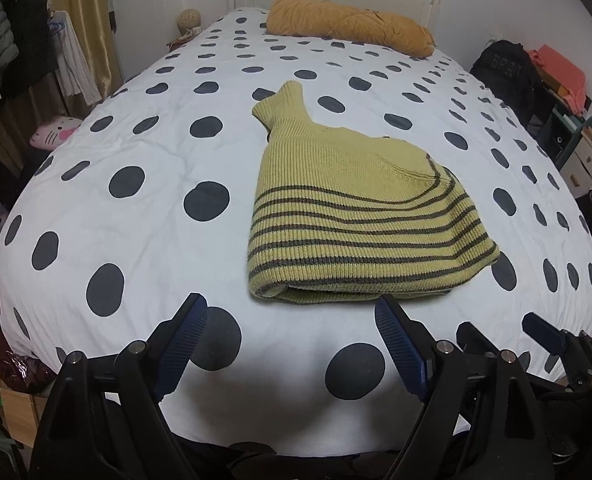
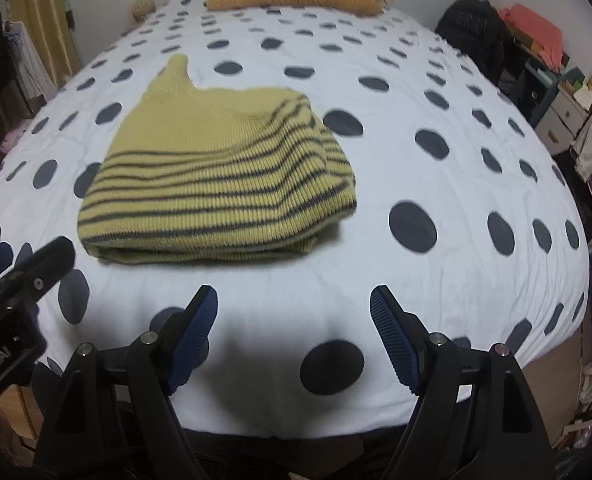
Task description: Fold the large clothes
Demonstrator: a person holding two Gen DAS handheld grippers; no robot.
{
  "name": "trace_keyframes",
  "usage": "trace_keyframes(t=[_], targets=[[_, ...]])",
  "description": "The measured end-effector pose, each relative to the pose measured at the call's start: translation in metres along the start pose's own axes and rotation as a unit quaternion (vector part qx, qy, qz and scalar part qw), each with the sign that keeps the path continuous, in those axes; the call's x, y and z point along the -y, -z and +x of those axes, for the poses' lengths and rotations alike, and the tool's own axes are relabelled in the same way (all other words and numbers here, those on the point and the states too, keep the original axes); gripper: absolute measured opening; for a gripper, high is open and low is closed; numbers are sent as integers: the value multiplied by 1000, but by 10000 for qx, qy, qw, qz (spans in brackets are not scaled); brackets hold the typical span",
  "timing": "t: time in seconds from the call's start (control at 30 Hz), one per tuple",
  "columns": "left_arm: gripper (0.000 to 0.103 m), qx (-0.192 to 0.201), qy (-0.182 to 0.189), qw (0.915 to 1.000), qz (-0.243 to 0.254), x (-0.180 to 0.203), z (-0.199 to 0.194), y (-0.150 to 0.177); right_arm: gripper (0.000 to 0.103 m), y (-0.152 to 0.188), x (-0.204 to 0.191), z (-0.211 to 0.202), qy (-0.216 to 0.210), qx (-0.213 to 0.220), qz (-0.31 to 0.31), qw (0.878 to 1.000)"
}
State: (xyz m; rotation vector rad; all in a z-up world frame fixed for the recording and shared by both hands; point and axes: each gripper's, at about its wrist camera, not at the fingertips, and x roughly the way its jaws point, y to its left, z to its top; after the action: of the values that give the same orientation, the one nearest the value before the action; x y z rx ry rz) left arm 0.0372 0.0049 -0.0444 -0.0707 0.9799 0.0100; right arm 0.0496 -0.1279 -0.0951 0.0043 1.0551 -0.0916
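The folded sweater [image 1: 352, 216] lies on the bed [image 1: 136, 184]; left claw [image 1: 292, 320] and right claw [image 2: 294, 304] both hang wide apart, empty

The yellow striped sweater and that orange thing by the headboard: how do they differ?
The sweater is yellow-green ribbed knit with dark stripes; the orange bundle is plain, with no stripes. The sweater lies folded into a flat stack, one narrow part sticking out toward the headboard; the bundle is a long rounded roll. The sweater sits near the foot of the bed, close to both grippers; the bundle lies far off at the head. Both rest on the polka-dot bedcover.
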Motion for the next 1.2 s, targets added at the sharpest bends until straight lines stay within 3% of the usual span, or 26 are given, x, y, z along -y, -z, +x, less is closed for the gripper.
trace_keyframes(t=[0.57,1.2], targets=[[86,-69,154,9997,199,13,0,5,79,6,2,-2,6,69,-11,10000],[86,-150,116,9998,-9,1,6,0,79,2,-9,-6,48,137,-110,9998]])
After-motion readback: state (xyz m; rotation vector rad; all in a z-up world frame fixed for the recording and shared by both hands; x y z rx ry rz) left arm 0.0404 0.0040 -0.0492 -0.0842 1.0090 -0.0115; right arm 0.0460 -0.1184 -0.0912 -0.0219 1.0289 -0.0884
